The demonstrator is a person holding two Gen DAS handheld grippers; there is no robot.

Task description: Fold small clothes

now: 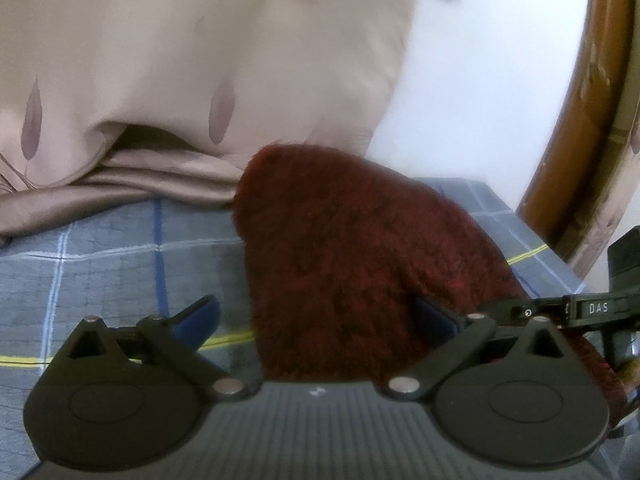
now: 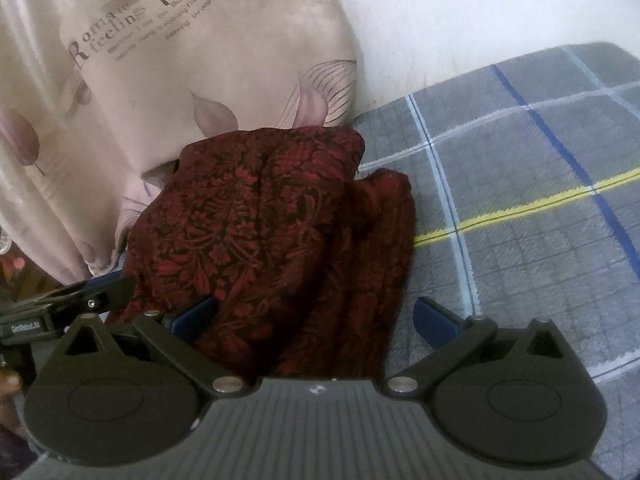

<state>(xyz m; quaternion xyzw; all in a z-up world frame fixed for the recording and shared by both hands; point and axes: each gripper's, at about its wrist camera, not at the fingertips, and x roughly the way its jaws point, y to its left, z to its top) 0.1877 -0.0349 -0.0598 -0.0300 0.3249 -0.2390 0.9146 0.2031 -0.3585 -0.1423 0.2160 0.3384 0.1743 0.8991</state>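
A dark red cloth with a floral pattern (image 2: 256, 216) lies bunched in folds on the grey plaid bed sheet (image 2: 520, 208), against a pillow. In the right wrist view my right gripper (image 2: 316, 320) stands open, its blue-padded fingers (image 2: 196, 316) wide apart, and the near end of the cloth lies between them. The left wrist view shows the same red cloth (image 1: 340, 248) as a blurred mound. My left gripper (image 1: 318, 320) is open around the cloth's near edge. The right gripper's black body (image 1: 592, 308) pokes in at the right edge, close to the left one.
A beige satin pillow with a leaf print and lettering (image 2: 160, 80) leans behind the cloth. A white wall (image 1: 480, 80) and a curved wooden frame (image 1: 592, 128) stand beyond the bed's edge. The plaid sheet stretches away to the right (image 2: 560, 280).
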